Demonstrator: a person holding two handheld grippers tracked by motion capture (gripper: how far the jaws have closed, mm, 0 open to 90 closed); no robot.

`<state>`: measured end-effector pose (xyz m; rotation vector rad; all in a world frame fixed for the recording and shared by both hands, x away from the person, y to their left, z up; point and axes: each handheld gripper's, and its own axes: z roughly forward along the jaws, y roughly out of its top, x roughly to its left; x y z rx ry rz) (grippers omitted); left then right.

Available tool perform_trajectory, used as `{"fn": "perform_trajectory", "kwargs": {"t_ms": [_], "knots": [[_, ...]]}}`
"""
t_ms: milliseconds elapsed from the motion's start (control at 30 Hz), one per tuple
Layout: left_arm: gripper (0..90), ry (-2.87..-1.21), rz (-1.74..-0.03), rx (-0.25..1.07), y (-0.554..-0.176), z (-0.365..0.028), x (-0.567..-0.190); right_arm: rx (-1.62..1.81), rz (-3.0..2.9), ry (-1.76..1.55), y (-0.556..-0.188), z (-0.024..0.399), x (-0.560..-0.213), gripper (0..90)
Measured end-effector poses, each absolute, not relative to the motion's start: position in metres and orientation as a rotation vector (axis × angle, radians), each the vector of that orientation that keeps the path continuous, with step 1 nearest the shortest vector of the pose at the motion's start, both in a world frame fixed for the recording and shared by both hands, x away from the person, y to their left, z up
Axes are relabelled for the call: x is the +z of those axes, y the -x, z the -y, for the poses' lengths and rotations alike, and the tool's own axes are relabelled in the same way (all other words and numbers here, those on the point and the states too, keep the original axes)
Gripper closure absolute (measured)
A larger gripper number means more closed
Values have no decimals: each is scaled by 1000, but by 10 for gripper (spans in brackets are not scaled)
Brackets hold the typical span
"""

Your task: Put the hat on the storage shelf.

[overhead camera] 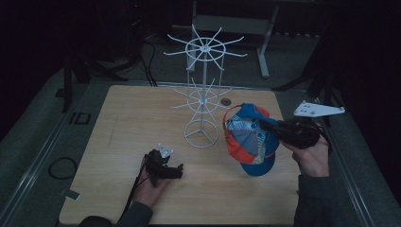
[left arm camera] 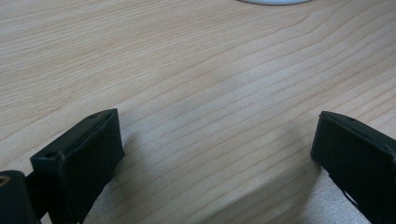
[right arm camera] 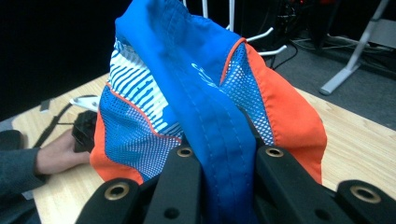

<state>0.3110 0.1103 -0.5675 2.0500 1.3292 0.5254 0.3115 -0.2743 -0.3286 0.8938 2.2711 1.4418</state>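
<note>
The right tool [overhead camera: 265,126] clamps the blue and orange cap [overhead camera: 248,139], held up right of the white rack [overhead camera: 203,94]. The left tool [overhead camera: 176,171] rests gaping on the near surface [overhead camera: 118,123].

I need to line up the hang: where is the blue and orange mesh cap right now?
In the high view the blue and orange mesh cap hangs clamped in the right claw, above the wooden table's right side, just right of the white wire rack's base.

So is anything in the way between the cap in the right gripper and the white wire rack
Nothing visible. The right gripper holds the blue and orange cap beside the rack, with bare table between them.
</note>
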Motion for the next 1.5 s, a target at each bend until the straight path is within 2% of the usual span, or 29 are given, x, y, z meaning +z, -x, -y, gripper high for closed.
{"fn": "perform_trajectory", "kwargs": {"t_ms": [1500], "knots": [[26,-2050,-1329,525,-311,-110,-568,1517,-2142,-874,-319,277,-285,842]]}}
